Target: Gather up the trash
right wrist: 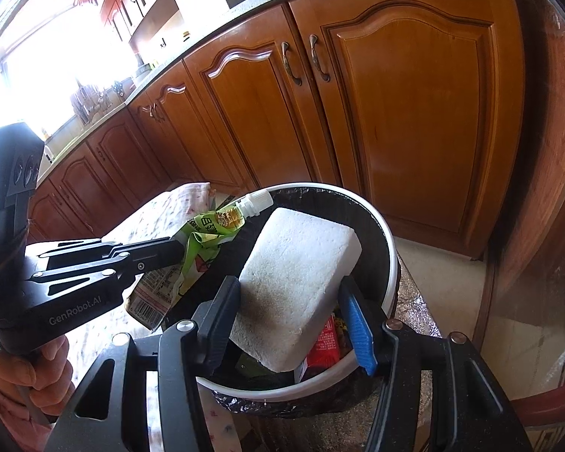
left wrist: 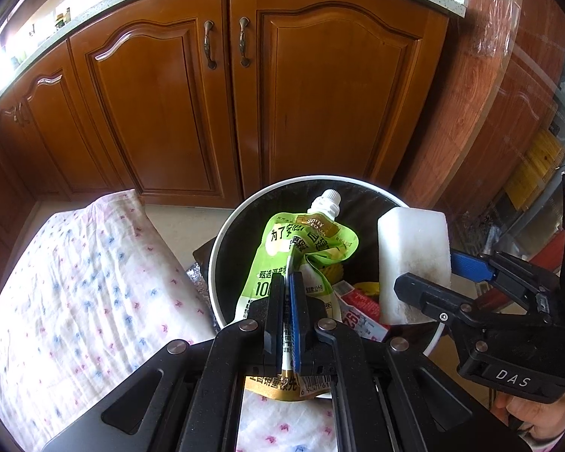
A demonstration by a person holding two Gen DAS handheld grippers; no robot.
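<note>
Both hands are over the bin [right wrist: 390, 260] now, a white-rimmed pail lined with a black bag, standing in front of wooden cupboards [left wrist: 162, 105]. The left gripper [left wrist: 289, 282] has its jaws pressed together on a crumpled green drink pouch [left wrist: 301, 248], white spout up, hanging above the bin's near rim. The right gripper [right wrist: 293, 309] is clamped on a white foam block [right wrist: 297, 282], tilted over the open bin, its lower corner dipping among red wrappers [right wrist: 322, 346] inside. A dotted cloth [left wrist: 79, 293] lies beside the bin.
</note>
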